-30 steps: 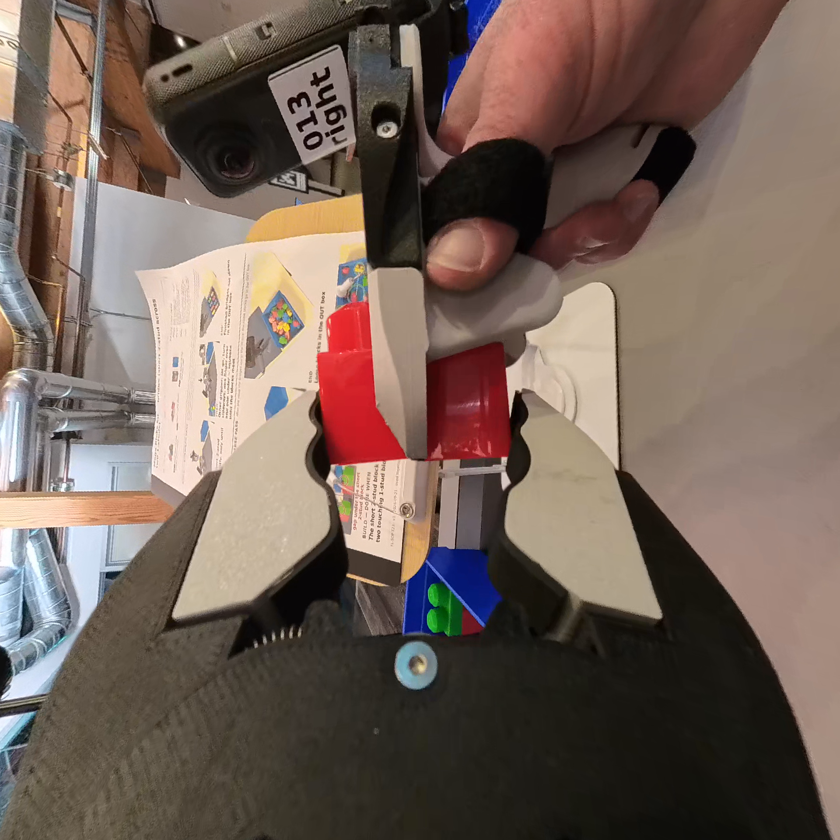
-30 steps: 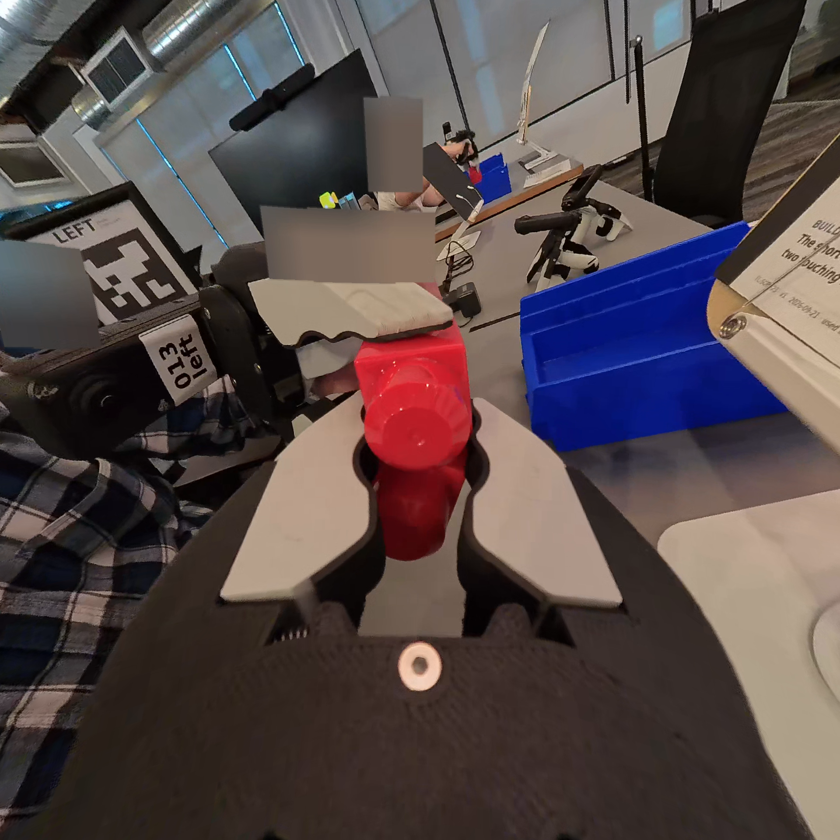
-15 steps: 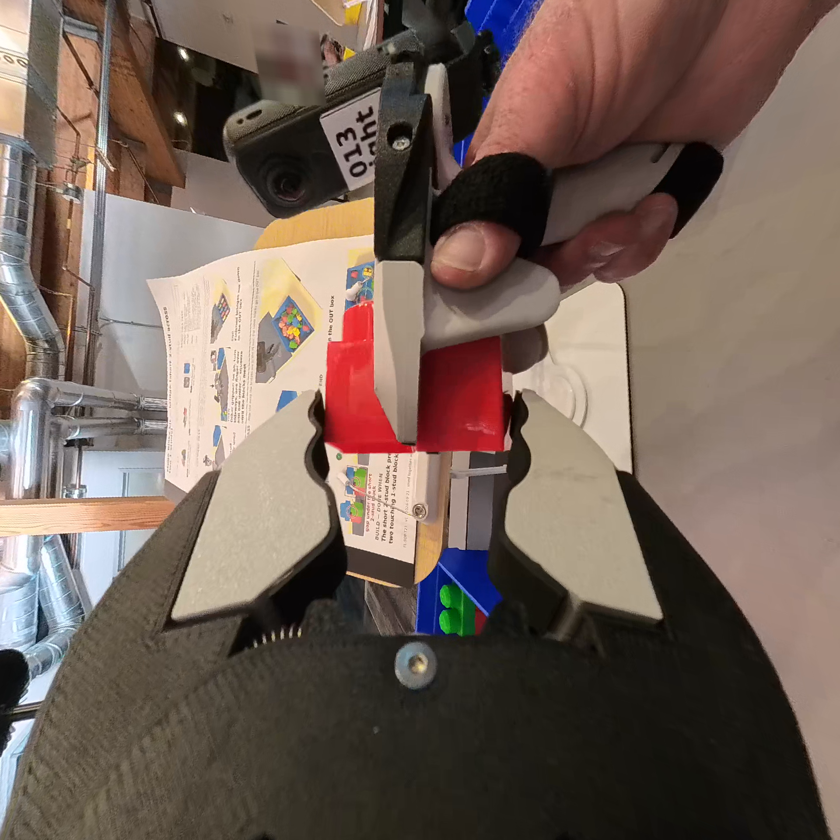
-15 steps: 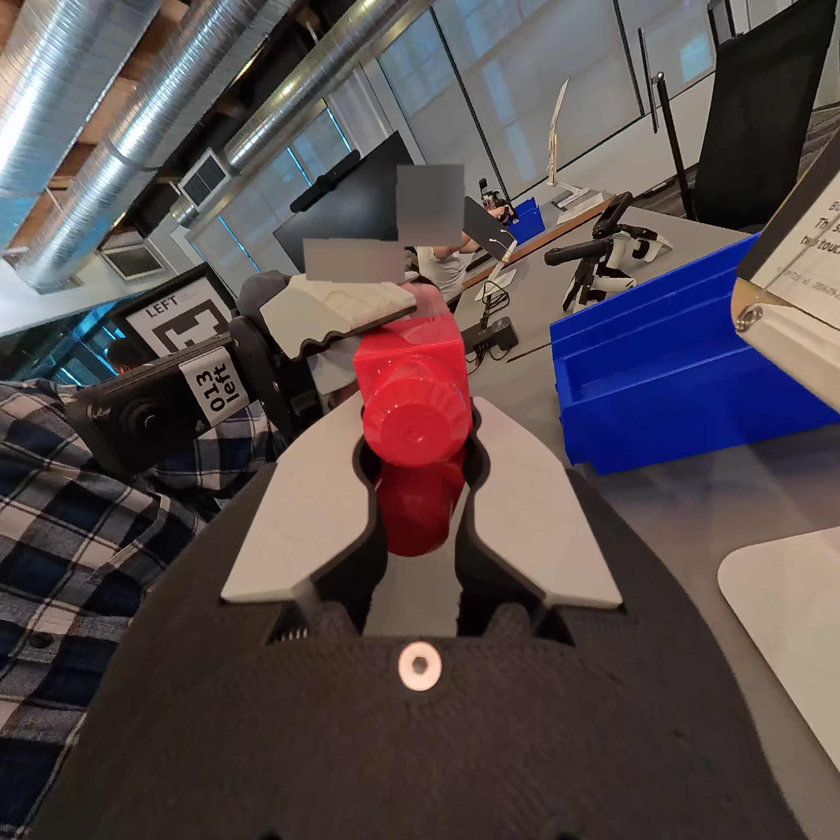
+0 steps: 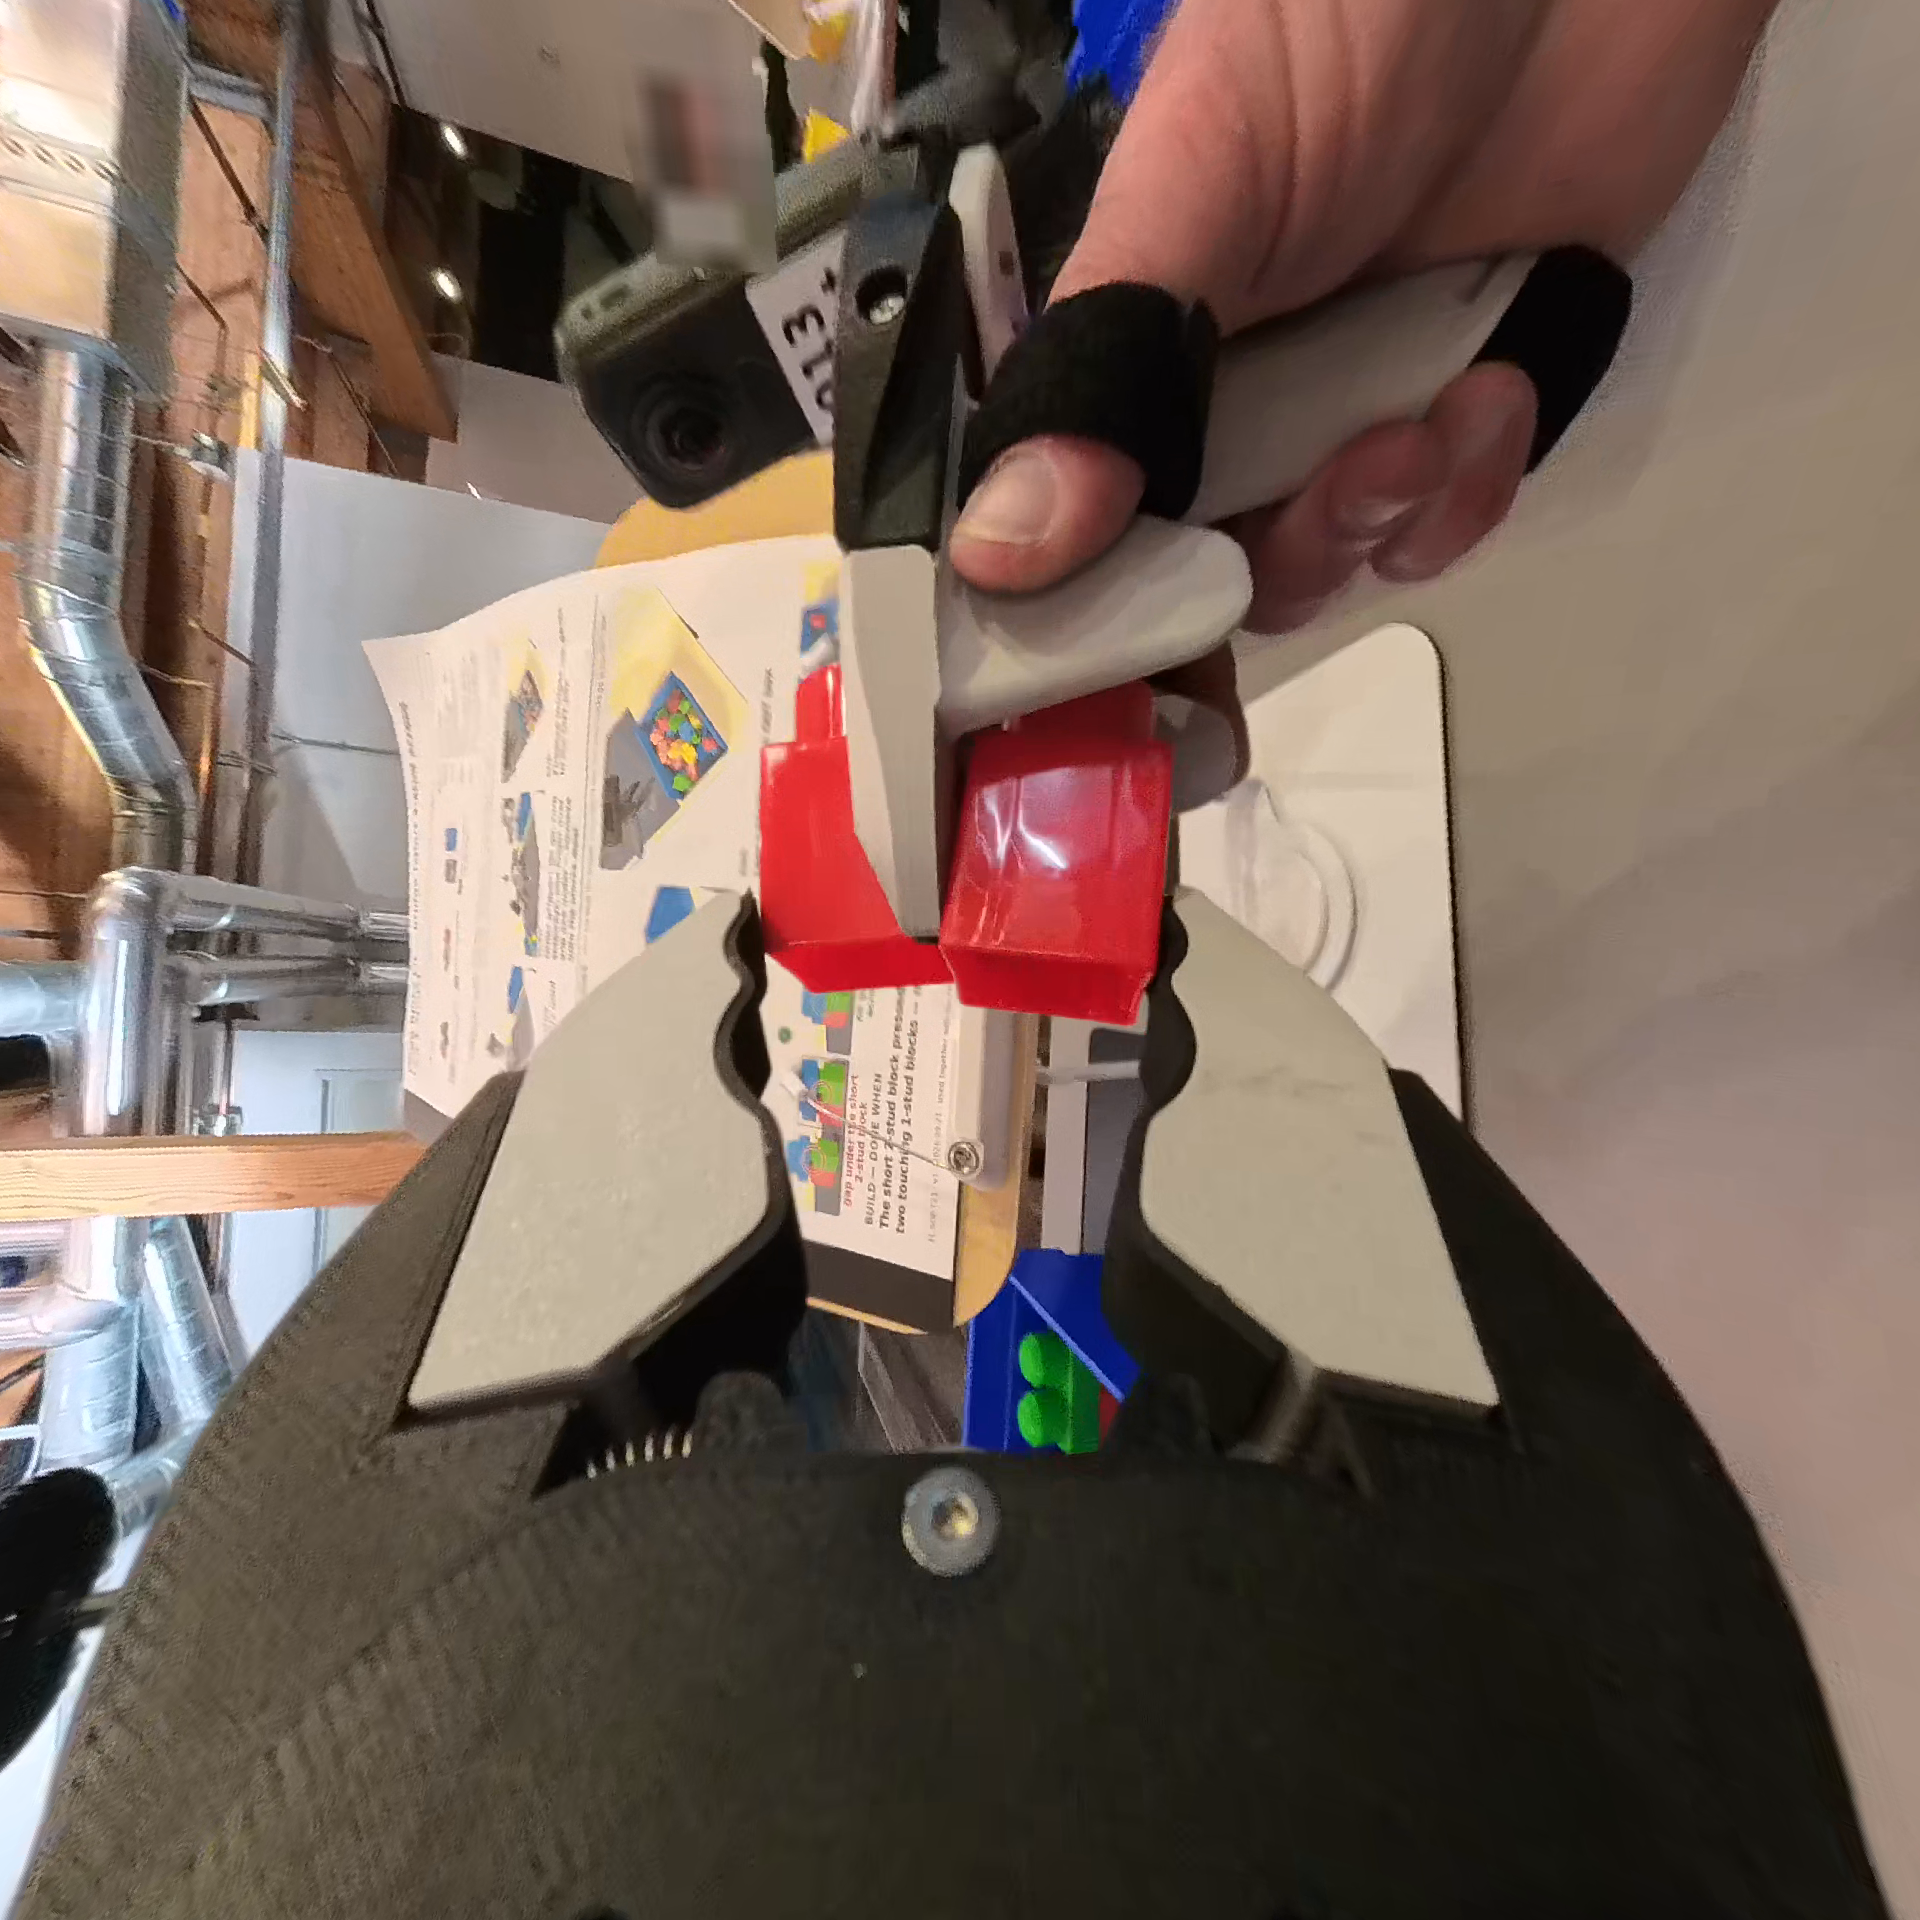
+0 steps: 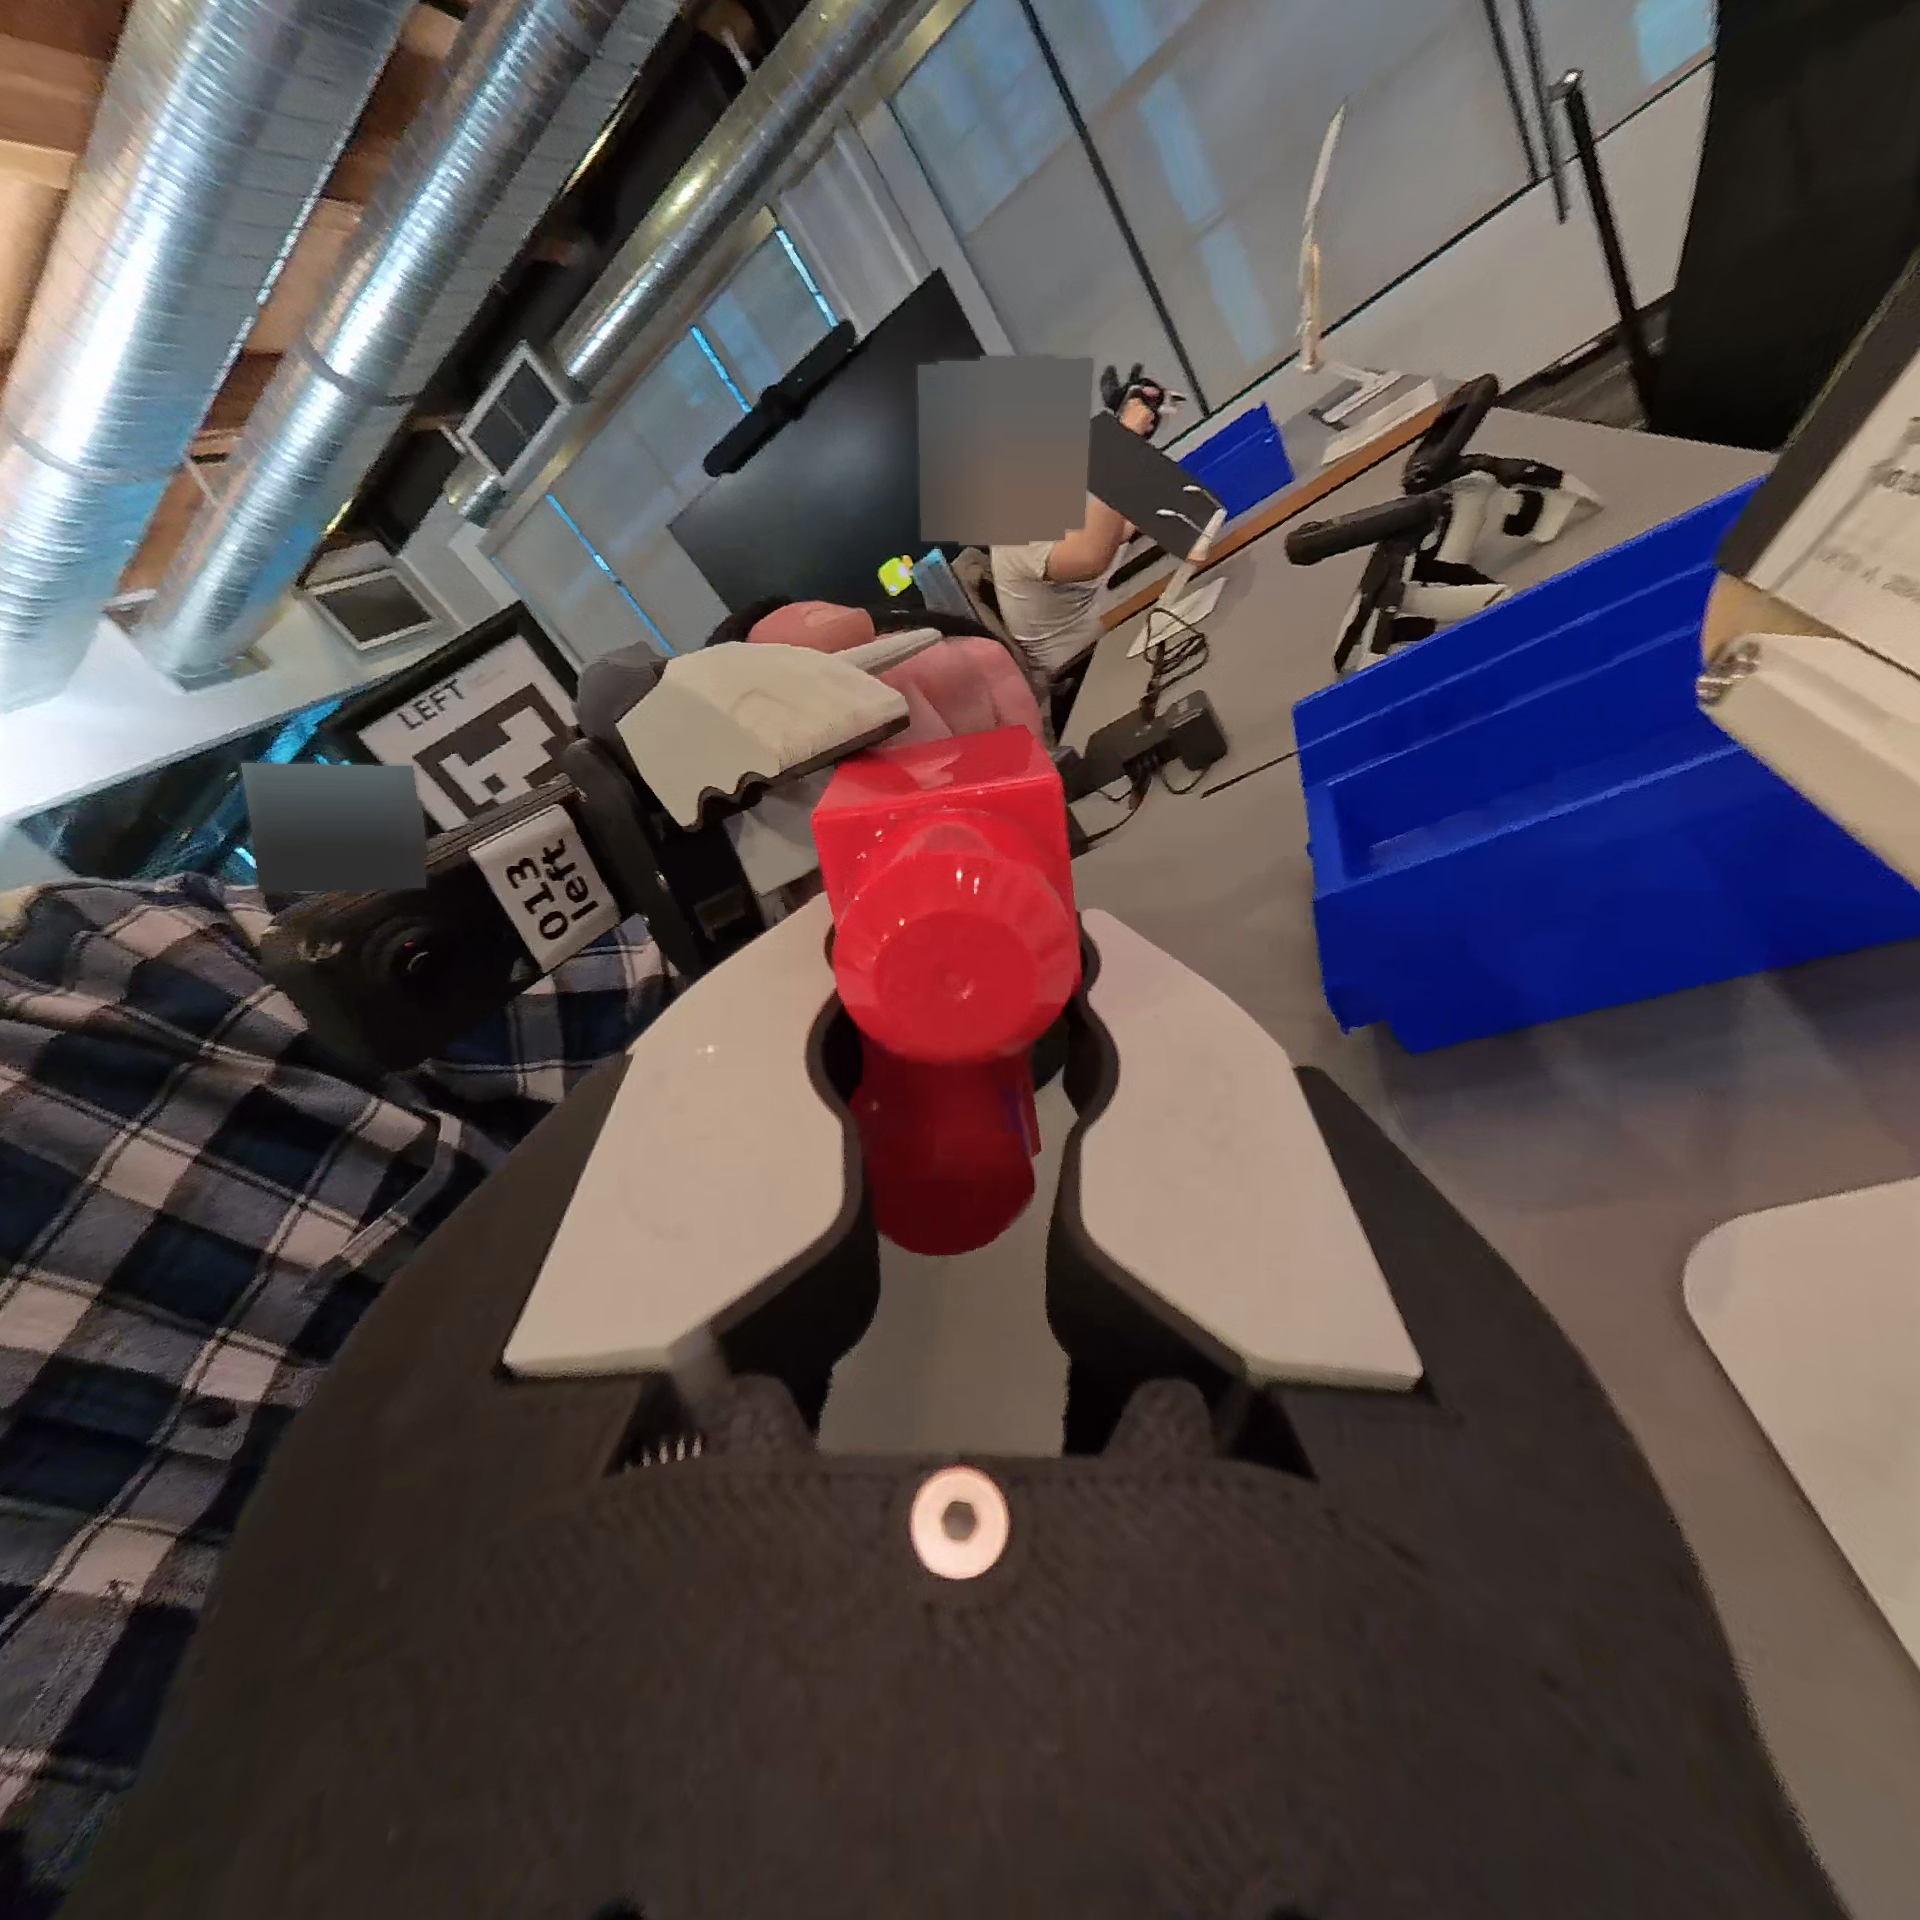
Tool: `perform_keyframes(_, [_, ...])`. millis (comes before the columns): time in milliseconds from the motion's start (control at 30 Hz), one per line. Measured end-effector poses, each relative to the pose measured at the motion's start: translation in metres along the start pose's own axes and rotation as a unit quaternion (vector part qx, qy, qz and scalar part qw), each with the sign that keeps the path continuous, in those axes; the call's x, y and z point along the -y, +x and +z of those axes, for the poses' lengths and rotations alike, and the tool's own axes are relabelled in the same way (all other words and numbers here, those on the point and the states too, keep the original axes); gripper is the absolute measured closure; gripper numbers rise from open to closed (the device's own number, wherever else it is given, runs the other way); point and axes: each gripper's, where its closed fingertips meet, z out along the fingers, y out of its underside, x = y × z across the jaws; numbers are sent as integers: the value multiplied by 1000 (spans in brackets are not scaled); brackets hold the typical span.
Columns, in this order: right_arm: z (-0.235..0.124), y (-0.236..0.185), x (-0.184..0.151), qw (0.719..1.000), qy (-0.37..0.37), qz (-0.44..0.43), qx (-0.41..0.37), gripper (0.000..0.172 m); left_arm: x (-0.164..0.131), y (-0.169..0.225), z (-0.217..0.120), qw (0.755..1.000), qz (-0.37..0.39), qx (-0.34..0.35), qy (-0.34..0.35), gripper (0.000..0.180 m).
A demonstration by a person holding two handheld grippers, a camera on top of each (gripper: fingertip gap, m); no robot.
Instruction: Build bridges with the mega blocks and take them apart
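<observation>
Two red one-stud blocks are held side by side in the air. In the left wrist view the left red block (image 5: 821, 862) and the right red block (image 5: 1049, 862) now sit at a slight angle to each other. My left gripper (image 5: 956, 935) has one fingertip against the outer side of each block. The right gripper's finger (image 5: 894, 779) comes down from above across the middle of the pair. In the right wrist view my right gripper (image 6: 951, 966) is shut on the red blocks (image 6: 935, 831), studs towards the camera. The left gripper's finger (image 6: 758, 707) lies on the upper block.
A blue bin (image 6: 1558, 831) stands on the grey table to the right, beside a white mat (image 6: 1818, 1403). An instruction sheet on a board (image 5: 623, 779) stands behind. Another blue bin holds a green block (image 5: 1049, 1392). A plaid sleeve (image 6: 156, 1143) is at left. My two grippers' fingertips are within a few centimetres of each other.
My left jaws have narrowed onto the outer sides of the red pair. The two blocks, level before, now lean at an angle to each other. My right gripper keeps its hold.
</observation>
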Motion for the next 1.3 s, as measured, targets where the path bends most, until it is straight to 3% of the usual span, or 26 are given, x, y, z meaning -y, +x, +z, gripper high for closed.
perform_keyframes(467, [-3, -26, 3, 996, -1, 7, 84, 127, 16, -8, -12, 999, -13, 7, 47, 111])
perform_keyframes(567, [-5, -28, 3, 996, -4, -2, 89, 135, 21, -10, -15, 998, -18, 3, 57, 112])
perform_keyframes(700, [-2, -31, -4, 996, -27, -13, 85, 116, 18, -7, -14, 998, -20, -2, 52, 112])
perform_keyframes(733, [0, -29, -6, 996, -36, -19, 76, 117, 17, -6, -13, 998, -20, -1, 52, 112])
perform_keyframes(800, [-1, -23, -3, 998, -28, -41, 43, 135, 14, -7, -12, 999, -19, 11, 46, 112])
perform_keyframes(1033, [0, -19, -4, 997, -35, -63, 23, 134, 9, -7, -11, 999, -14, 21, 41, 112])
perform_keyframes(1300, [0, -4, -6, 999, -11, -28, 28, 135, 0, -1, -4, 1000, -7, 6, 26, 111])
